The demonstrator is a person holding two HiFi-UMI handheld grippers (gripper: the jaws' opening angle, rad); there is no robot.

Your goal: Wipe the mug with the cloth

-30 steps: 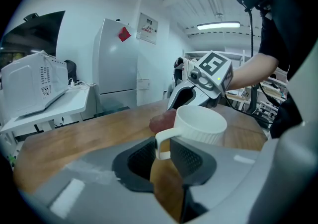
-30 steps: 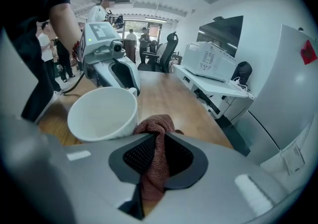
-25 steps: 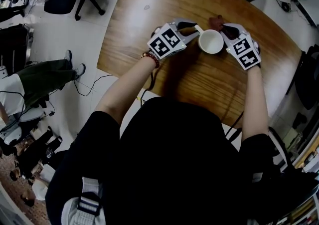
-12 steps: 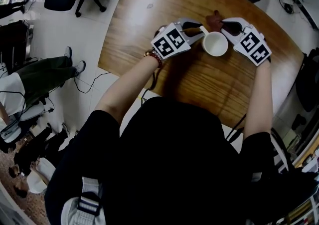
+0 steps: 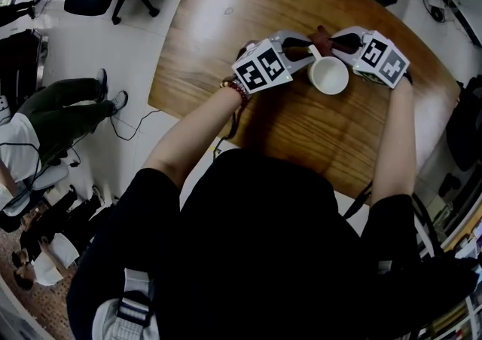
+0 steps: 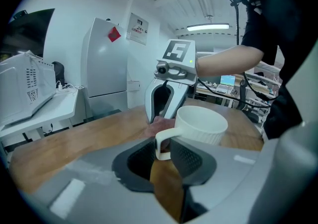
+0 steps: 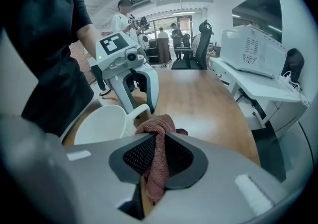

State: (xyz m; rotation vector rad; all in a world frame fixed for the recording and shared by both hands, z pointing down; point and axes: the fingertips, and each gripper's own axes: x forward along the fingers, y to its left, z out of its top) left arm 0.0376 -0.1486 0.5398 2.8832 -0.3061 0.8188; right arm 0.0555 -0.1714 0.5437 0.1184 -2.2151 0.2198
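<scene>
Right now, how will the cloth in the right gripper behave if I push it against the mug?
Probably floppy: the cloth droops in folds from the right gripper, shut on it. Its terry surface looks grippy, so it should drag, not slide. The mug likely won't shift, since the left gripper clamps its handle.

The left tool (image 5: 303,50) sits left of the white ribbed ceramic mug (image 5: 329,76), and the mug's handle is right between its jaws, pads on it. The right tool (image 5: 337,41) comes in from the opposite side, so the two tools face each other over the brown rounded wooden worktop (image 5: 226,37). The small reddish-brown terry cloth (image 5: 324,32) is pinched in the right tool's jaws and bunches out past its tips, just beside the handle. The mug's bowl lies on the person's side of both tool tips.
</scene>
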